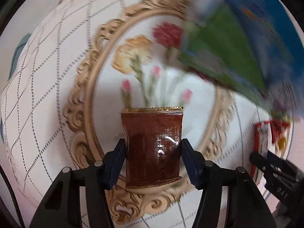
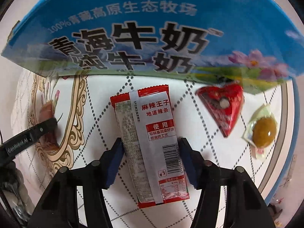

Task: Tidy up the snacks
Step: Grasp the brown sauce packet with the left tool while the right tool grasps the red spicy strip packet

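Two tongs pinching snacks: left tongs [image 1: 153, 152] glossy brown packet [image 1: 153, 148], right tongs [image 2: 150, 152] red-and-white sachet [image 2: 152, 152].

Left gripper [image 1: 153, 161]: matte black plastic frame with angled, open-slotted linkage arms. Each arm carries round silver pivot pins at its joints. The jaws end in dark navy-blue rectangular pads [image 1: 115, 163] with ridged inner faces.

Right gripper [image 2: 150, 161]: identical build, with a black frame, silver pins and navy-blue pads [image 2: 113, 161]. In the right wrist view, the left gripper's black side bears small white lettering.
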